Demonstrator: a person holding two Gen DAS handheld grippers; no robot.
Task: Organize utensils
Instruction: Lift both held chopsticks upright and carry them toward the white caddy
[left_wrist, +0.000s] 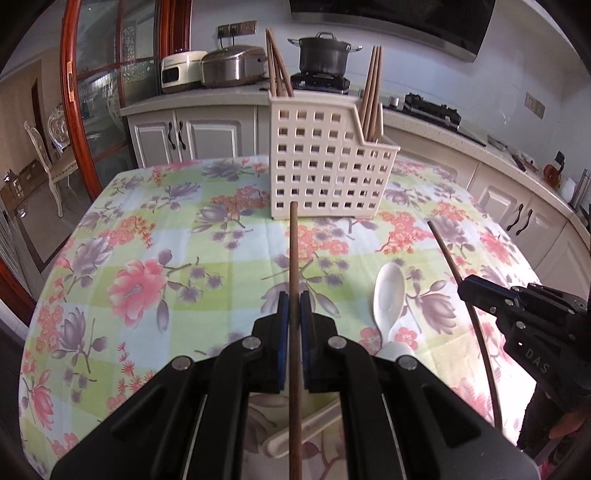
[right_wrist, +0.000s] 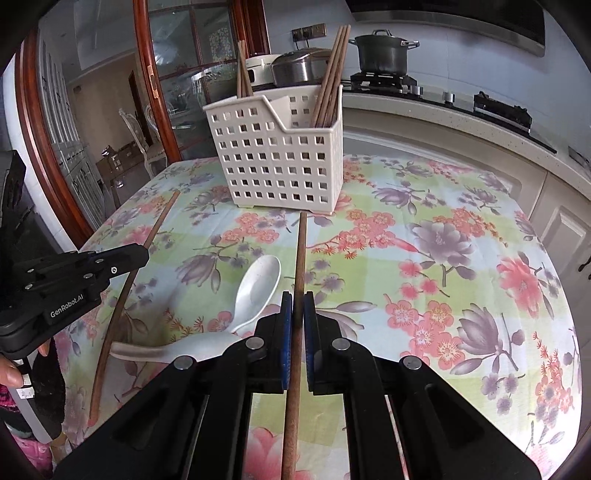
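Observation:
My left gripper (left_wrist: 294, 306) is shut on a brown chopstick (left_wrist: 293, 251) that points at the cream perforated utensil holder (left_wrist: 325, 166) at the far side of the table. My right gripper (right_wrist: 297, 306) is shut on another brown chopstick (right_wrist: 300, 251), also aimed at the holder (right_wrist: 280, 155). Each gripper shows in the other's view: the right gripper (left_wrist: 464, 286) with its chopstick (left_wrist: 448, 254), the left gripper (right_wrist: 143, 254) with its chopstick (right_wrist: 162, 218). Several chopsticks (right_wrist: 332, 74) stand in the holder. Two white spoons (right_wrist: 258, 288) (right_wrist: 166, 350) lie on the floral tablecloth (right_wrist: 443, 258) between the grippers.
Behind the table runs a kitchen counter (left_wrist: 221, 92) with two rice cookers (left_wrist: 232, 66), a pot on a gas stove (left_wrist: 325, 51) and cabinets below. A wood-framed glass door (left_wrist: 92, 92) and a chair (left_wrist: 48, 147) stand at the left. A hand (right_wrist: 11, 373) holds the left gripper.

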